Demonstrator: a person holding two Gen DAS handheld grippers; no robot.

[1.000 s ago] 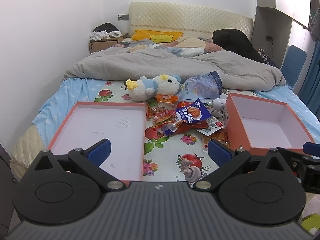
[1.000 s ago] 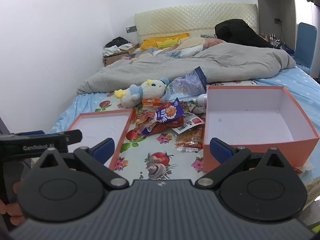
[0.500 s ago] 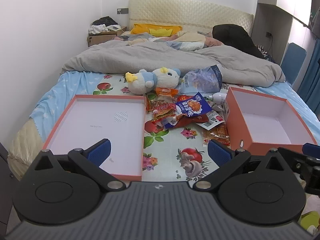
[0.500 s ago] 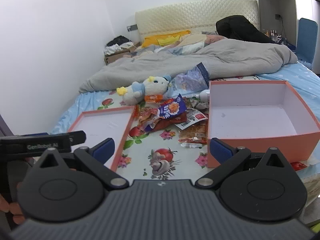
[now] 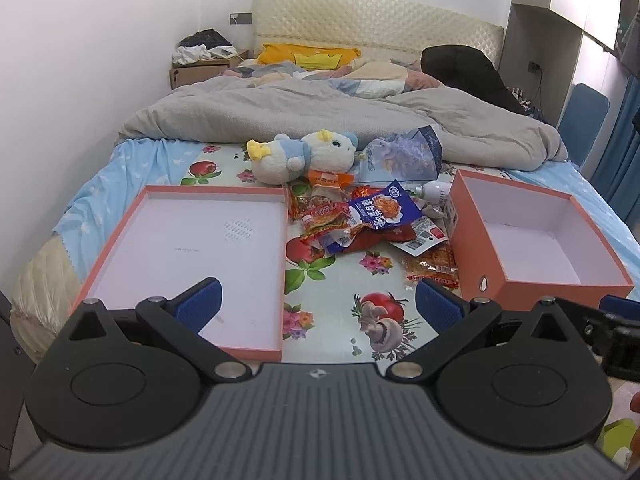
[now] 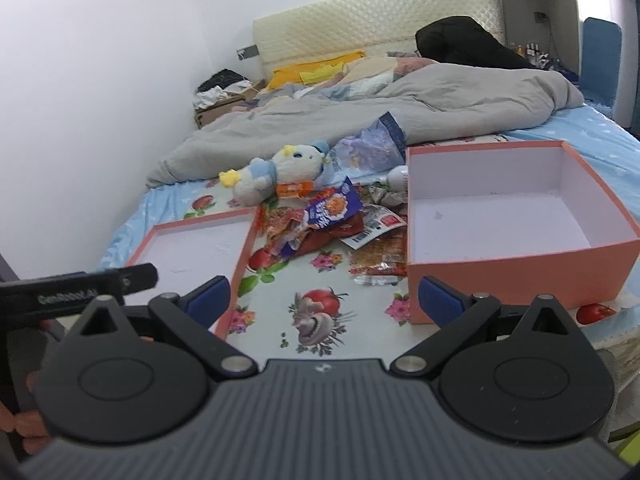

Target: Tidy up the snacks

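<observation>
Since the snacks (image 5: 360,220) lie heaped between lid (image 5: 192,240) and box (image 5: 532,248), I hold both claws, left (image 5: 318,304) and right (image 6: 324,300), spread wide and empty, near the bed's edge.

A white wall (image 5: 100,40) runs along the left of a bed (image 5: 132,168) with a cream quilted headboard (image 5: 376,20) at the far end. A grey duvet (image 5: 320,120) lies rumpled across it, a cardboard box (image 5: 200,74) stands far left, and a blue chair (image 5: 582,108) and blue curtains (image 5: 620,152) sit right.

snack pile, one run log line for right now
left gripper: open, empty | right gripper: open, empty | snack pile: between lid and box | both empty
</observation>
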